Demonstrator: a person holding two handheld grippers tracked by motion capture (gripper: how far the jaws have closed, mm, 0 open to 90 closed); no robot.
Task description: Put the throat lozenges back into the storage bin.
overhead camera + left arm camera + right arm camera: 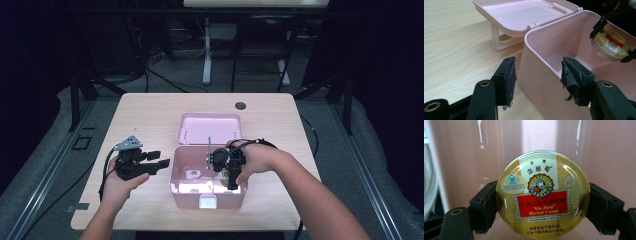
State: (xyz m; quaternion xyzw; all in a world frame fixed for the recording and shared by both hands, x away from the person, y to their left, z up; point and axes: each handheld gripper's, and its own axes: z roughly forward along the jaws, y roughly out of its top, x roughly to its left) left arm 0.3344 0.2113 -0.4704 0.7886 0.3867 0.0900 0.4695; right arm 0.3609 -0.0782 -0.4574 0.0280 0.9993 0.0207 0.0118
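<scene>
A pink plastic box (182,195) stands open on the wooden table, its lid (210,127) tilted back behind it. My right gripper (233,176) points down inside the box, shut on a round gold candy tin (542,195) with a red label; the tin (611,45) hangs just above the box floor. My left gripper (159,161) is open and holds nothing. It rests just left of the box, its jaws on either side of the near corner of the box wall (541,75) in the left gripper view.
A round grommet hole (241,105) sits near the table's far edge. Bare tabletop (145,120) lies left of and behind the box. Beyond the table, desk legs and cables stand on a dark floor.
</scene>
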